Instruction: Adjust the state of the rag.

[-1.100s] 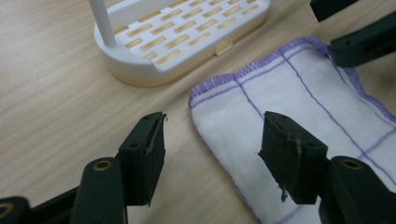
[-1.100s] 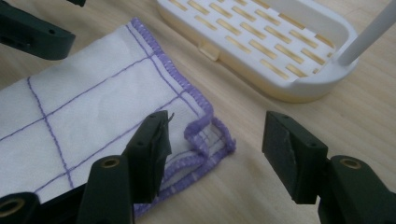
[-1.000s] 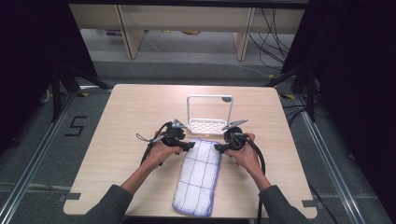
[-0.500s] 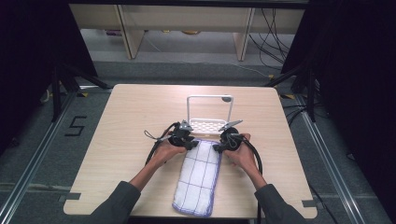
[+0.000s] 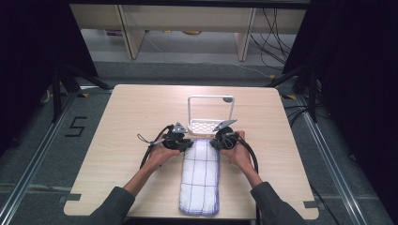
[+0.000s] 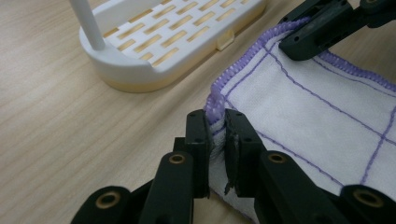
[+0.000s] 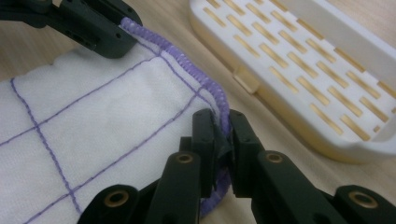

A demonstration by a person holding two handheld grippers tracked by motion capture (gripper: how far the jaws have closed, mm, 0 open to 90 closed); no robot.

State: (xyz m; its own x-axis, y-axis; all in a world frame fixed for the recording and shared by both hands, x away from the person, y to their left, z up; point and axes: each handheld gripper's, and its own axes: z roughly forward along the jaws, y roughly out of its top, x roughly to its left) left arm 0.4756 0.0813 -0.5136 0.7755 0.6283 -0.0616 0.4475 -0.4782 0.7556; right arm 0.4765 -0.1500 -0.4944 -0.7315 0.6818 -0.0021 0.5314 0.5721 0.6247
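Though pinched, purple-checked white cloth

White slotted rack stands on wooden table.

A white cloth with a purple grid and purple stitched hem lies flat and lengthwise on the wooden table, folded into a long strip. Its far corners are lifted slightly, bunched at the hem, just beside the white rack.

Cloth lies before the rack (on the table).
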